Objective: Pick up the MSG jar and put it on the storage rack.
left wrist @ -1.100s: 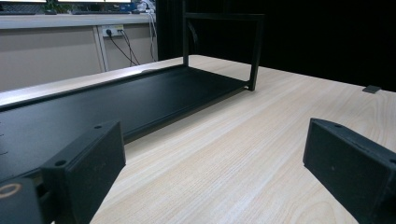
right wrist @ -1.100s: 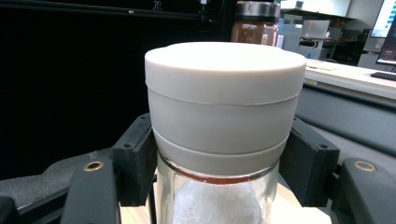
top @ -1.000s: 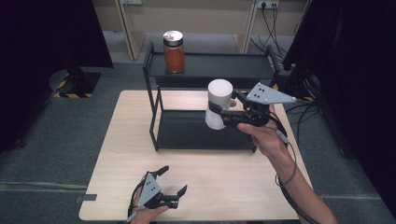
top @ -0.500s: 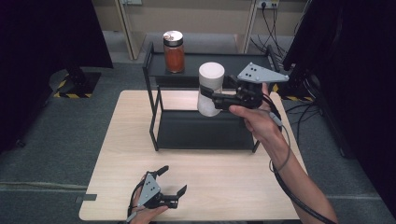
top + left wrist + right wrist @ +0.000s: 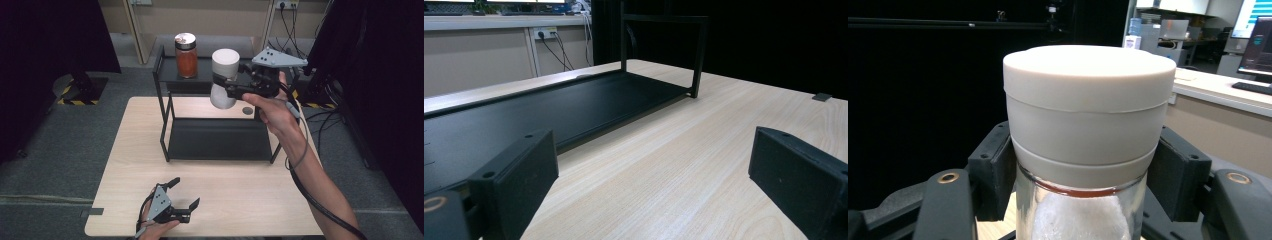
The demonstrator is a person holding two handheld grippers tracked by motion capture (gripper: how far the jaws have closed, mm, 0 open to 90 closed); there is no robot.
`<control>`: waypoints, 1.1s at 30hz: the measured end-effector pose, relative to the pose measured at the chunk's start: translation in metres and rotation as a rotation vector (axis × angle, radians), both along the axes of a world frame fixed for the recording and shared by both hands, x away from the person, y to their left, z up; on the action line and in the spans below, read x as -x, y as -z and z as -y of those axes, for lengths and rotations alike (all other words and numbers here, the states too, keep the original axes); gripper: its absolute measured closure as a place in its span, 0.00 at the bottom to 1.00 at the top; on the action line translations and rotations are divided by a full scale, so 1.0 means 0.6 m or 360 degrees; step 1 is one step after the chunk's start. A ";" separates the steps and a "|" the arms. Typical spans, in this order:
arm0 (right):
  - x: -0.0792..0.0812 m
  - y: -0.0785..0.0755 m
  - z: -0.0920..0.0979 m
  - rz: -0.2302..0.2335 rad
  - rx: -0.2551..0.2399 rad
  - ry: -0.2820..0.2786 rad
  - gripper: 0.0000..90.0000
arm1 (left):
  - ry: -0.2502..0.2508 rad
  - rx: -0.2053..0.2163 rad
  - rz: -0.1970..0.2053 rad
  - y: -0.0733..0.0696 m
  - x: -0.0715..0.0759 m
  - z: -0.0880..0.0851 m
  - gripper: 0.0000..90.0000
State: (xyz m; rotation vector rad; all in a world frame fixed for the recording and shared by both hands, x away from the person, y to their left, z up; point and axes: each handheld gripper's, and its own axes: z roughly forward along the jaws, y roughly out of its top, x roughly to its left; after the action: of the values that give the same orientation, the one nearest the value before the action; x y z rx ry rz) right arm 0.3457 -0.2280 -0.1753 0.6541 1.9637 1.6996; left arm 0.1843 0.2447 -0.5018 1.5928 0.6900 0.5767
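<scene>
My right gripper [image 5: 227,86] is shut on a white-lidded glass jar [image 5: 223,80] with white contents, held upright in the air in front of the black two-tier rack [image 5: 165,125], near its top shelf. In the right gripper view both jaws press the jar [image 5: 1083,150] just under its pale lid. A second jar [image 5: 186,55] with orange-red contents and a metal lid stands on the rack's top shelf at the left. My left gripper [image 5: 186,194] rests open near the table's front edge, nothing between its jaws; the left gripper view looks along the wooden tabletop [image 5: 684,165] at the rack's lower shelf [image 5: 549,110].
The rack's lower shelf [image 5: 215,140] is bare. A small dark disc [image 5: 247,110] lies on the table behind the rack. Cables [image 5: 295,20] hang along the wall behind. Dark curtains flank both sides.
My right gripper has lifted the white jar from the level of the lower shelf up to the height of the top shelf and a little leftward. The left gripper has stayed put.
</scene>
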 end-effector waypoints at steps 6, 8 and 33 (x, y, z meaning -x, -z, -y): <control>-0.012 -0.014 -0.010 -0.0005 0.0000 0.0039 0.39 | 0.0003 -0.0001 0.0001 0.000 0.000 0.000 0.06; -0.017 -0.019 -0.014 -0.0008 0.0005 0.0059 0.39 | 0.0006 -0.0002 0.0001 0.000 0.000 0.000 0.06; -0.083 -0.035 -0.066 -0.0048 -0.0003 0.0333 0.39 | 0.0017 -0.0002 0.0010 -0.001 0.002 0.001 0.06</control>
State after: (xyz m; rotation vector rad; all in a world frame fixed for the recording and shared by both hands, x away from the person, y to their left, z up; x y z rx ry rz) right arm 0.3957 -0.1885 -0.1544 0.8581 1.8422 1.5731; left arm 0.1830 0.2443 -0.5013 1.5946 0.6763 0.5743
